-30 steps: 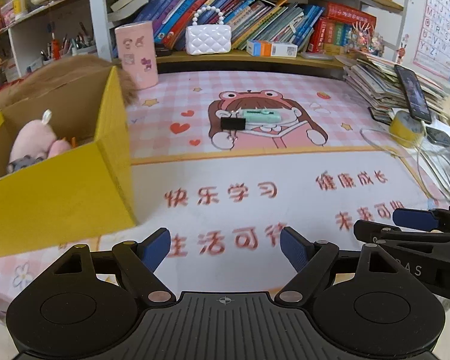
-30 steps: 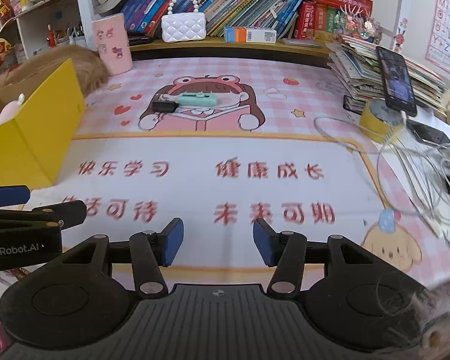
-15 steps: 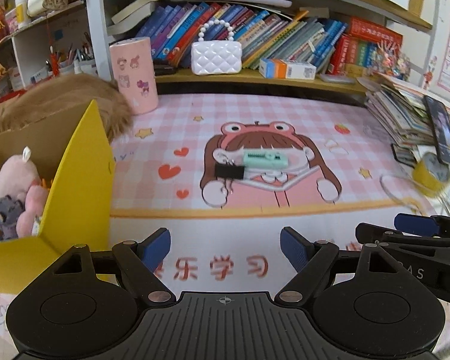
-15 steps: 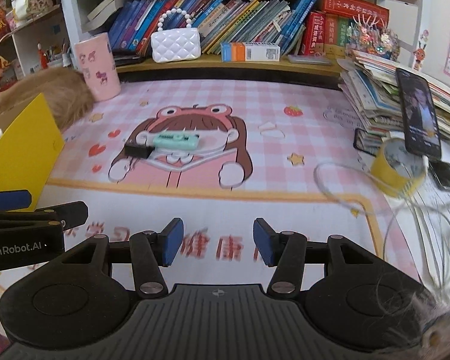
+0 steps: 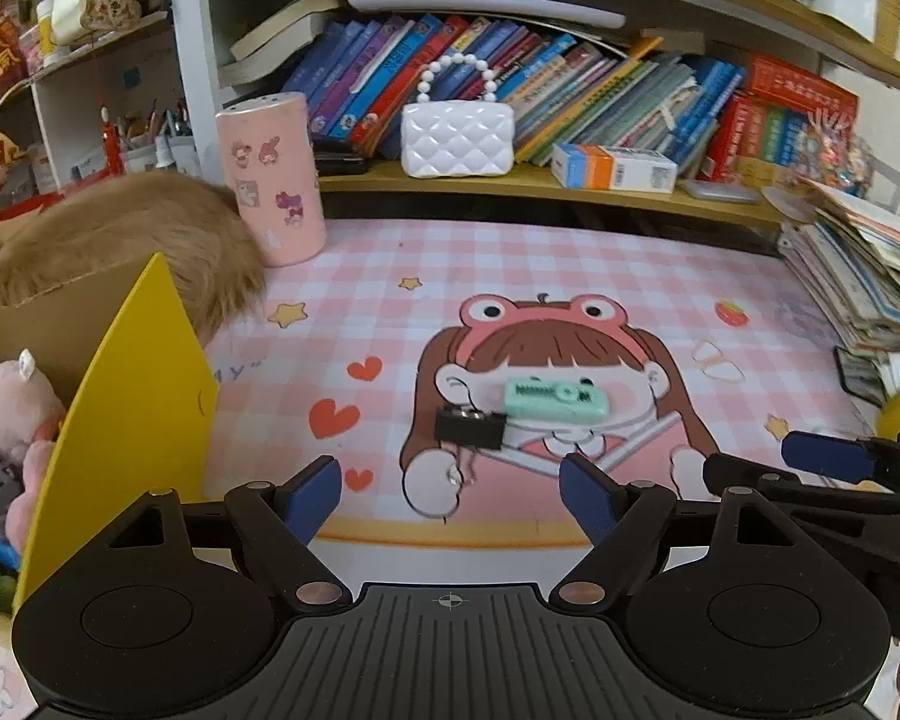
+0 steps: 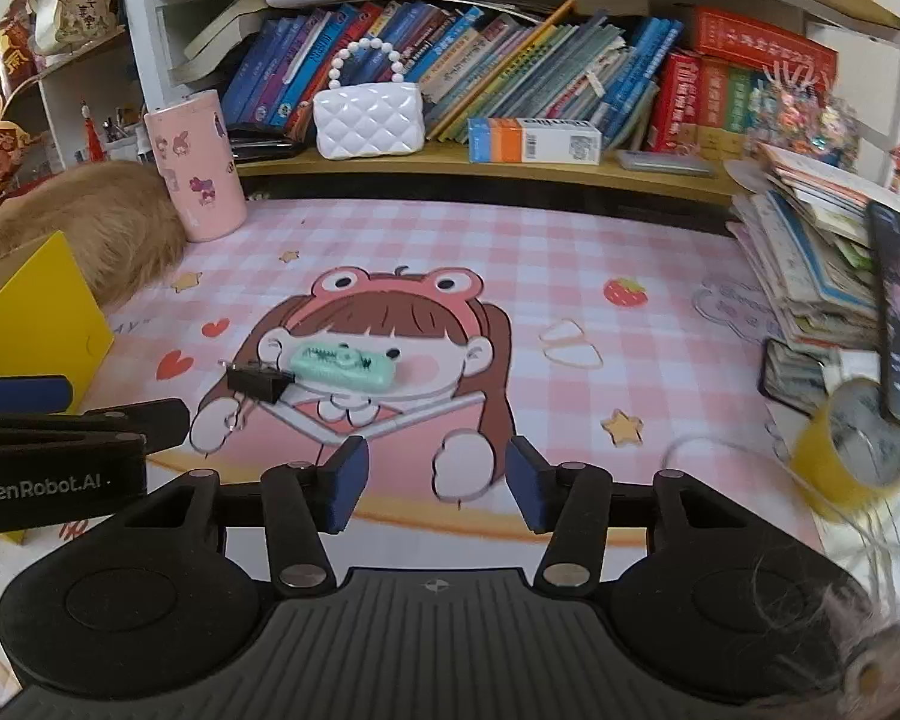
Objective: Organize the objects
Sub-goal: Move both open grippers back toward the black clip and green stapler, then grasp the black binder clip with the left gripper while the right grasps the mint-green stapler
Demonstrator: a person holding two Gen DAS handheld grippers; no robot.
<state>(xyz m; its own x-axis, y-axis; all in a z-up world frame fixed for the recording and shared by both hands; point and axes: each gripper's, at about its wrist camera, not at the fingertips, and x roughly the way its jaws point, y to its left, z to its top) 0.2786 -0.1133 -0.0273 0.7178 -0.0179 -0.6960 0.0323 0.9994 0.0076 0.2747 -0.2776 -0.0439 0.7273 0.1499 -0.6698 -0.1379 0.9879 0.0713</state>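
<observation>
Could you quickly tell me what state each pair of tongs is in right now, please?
Left tongs: open, nothing between the pads, holding nothing.
Right tongs: open, narrower than the left, holding nothing.

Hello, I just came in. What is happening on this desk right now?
A person is tidying the desk with two handheld grippers. Both the left gripper and the right gripper are open and empty, pointed at a mint green stapler and a black binder clip that lie touching on the pink mat. Nothing is picked up yet. A yellow box at the left already holds a pink plush toy.
</observation>
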